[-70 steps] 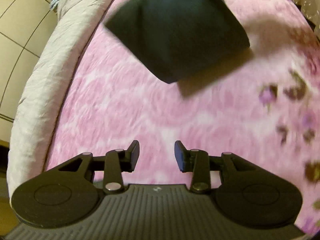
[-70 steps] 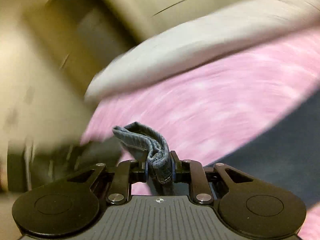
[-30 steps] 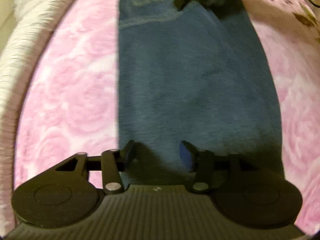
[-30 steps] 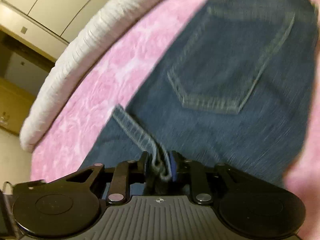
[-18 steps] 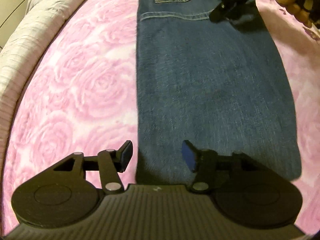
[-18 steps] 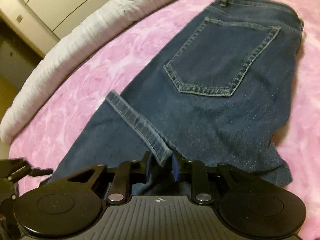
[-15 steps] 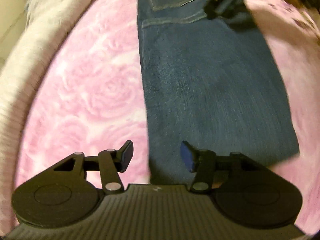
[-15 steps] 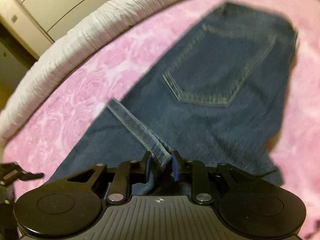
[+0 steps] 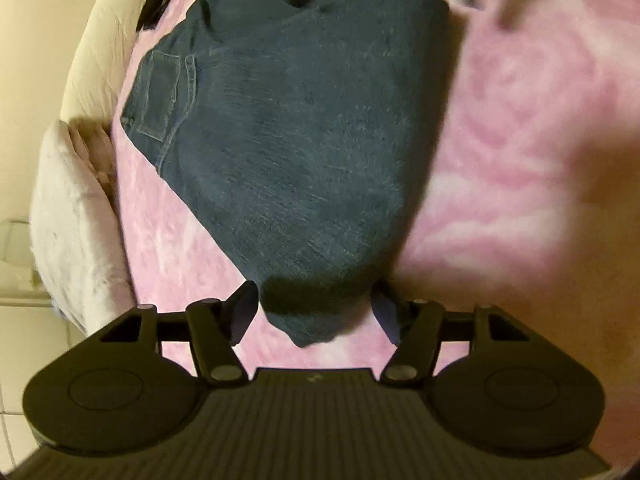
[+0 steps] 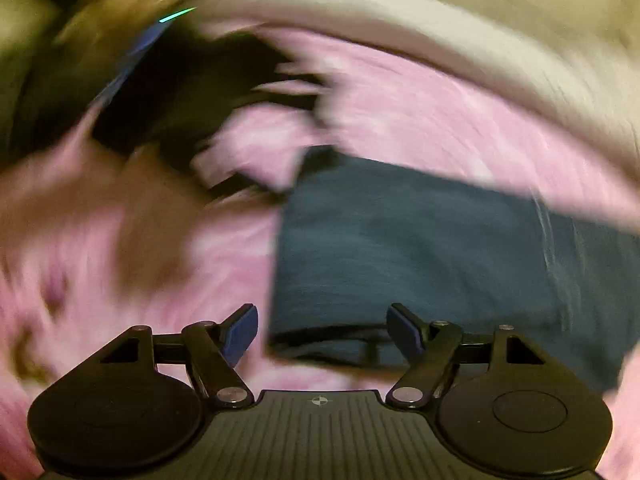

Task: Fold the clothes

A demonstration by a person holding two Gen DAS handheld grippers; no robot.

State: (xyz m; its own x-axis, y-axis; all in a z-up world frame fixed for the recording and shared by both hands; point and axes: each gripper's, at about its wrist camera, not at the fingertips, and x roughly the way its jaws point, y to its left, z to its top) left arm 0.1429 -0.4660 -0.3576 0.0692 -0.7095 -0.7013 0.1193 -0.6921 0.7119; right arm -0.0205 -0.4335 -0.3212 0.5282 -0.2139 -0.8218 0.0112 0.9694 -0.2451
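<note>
Both grippers free, folded jeans lying on the pink blanket

Your left gripper [image 9: 314, 316], jaws just widening, straddles the corner of the jeans [image 9: 296, 152] ungripped; closing there could drag the fold askew. Your right gripper [image 10: 322, 332] has just released, empty, beside the fold; its blurred sweep could snag it.

Pretty sure I'm working in someone's bedroom: a fuzzy pink rose-print blanket [image 9: 500, 152] covers the bed, a rumpled white duvet [image 9: 68, 216] is bunched along its edge, with pale tiled floor [image 9: 16, 344] beyond.
</note>
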